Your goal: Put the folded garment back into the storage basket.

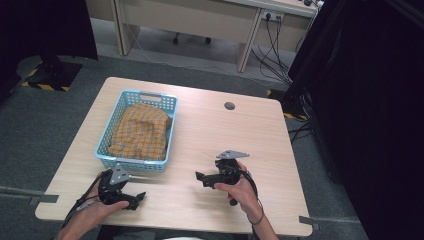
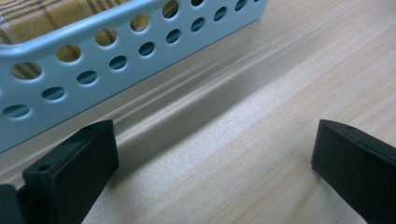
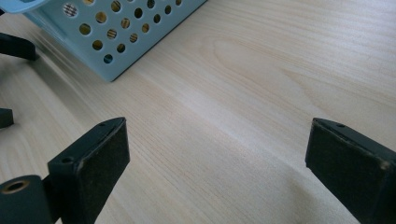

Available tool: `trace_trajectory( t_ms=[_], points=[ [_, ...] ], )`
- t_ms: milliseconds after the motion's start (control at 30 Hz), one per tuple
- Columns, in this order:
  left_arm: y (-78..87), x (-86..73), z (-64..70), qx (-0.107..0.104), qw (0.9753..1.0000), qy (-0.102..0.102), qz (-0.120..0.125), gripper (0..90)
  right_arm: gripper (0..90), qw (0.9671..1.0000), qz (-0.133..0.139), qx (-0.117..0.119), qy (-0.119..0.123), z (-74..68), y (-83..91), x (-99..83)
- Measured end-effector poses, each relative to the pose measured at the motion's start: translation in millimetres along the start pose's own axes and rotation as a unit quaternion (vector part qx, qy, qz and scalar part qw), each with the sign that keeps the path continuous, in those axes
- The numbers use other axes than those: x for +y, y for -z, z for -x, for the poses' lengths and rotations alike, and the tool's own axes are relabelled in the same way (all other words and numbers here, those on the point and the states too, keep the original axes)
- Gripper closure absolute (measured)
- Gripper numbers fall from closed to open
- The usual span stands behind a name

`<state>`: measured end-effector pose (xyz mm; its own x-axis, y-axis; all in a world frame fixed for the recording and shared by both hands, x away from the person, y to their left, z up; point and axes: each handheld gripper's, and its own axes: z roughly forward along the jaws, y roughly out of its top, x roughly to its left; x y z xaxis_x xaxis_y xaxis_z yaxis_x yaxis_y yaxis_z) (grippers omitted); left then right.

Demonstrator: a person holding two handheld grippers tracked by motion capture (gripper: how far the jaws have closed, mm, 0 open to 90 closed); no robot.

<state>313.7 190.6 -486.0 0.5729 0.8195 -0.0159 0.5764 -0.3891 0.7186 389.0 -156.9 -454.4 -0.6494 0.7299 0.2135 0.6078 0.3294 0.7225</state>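
In the blue basket (image 1: 167, 107) lies crumpled yellow plaid cloth (image 1: 140, 131).

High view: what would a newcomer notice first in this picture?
First the light blue basket on the left half of the wooden table, with a yellow checked cloth folded inside it. Next the two black tools held near the table's front edge: the left claw just in front of the basket, the right claw more to the middle. Both are open and hold nothing.
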Motion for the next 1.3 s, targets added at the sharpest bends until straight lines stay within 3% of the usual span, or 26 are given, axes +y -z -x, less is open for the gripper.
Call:
trace_trajectory(
  t_ms=[900, 1300],
  points=[
    [0.0, 0.0, 0.0, 0.000, 1.0000, 0.000, 0.000, 0.0, 7.4, 0.9999, -0.007, -0.013, 0.002, 6.9, 8.7, -15.6],
    [0.0, 0.0, 0.0, 0.000, 1.0000, 0.000, 0.000, 0.0, 6.5, 0.9998, -0.007, -0.019, -0.008, 12.5, 14.3, -21.9]
  ],
)
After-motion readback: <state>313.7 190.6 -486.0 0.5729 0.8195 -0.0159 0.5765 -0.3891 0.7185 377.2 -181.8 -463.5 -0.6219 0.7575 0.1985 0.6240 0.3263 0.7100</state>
